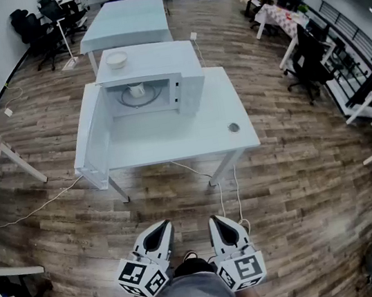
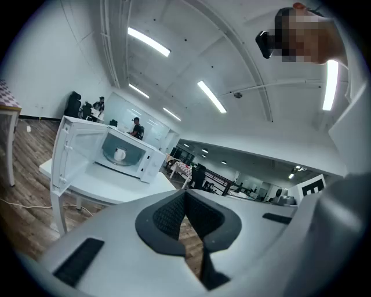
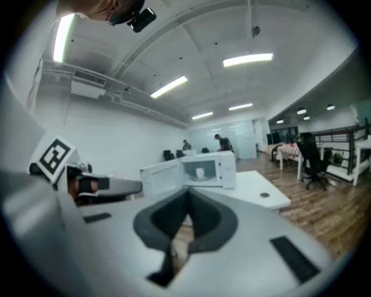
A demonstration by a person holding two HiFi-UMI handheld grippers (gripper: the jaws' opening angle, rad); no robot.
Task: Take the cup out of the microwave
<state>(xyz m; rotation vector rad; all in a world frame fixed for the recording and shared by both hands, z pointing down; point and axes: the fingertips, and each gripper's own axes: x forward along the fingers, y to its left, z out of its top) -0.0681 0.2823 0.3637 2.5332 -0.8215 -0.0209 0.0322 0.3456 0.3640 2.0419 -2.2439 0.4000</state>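
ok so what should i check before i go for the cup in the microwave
1. The door of the microwave is open: ok, it is swung wide to the left.
2. The cup is in sight: ok, it stands upright inside the microwave.
3. The left gripper is free: ok, it is shut on nothing.
4. The right gripper is ready to grasp: not ok, it is shut and needs opening first.
5. Within reach: not ok, both grippers are held well back from the table.
6. Which way the cup's handle faces: cannot tell, it is too small in every view.
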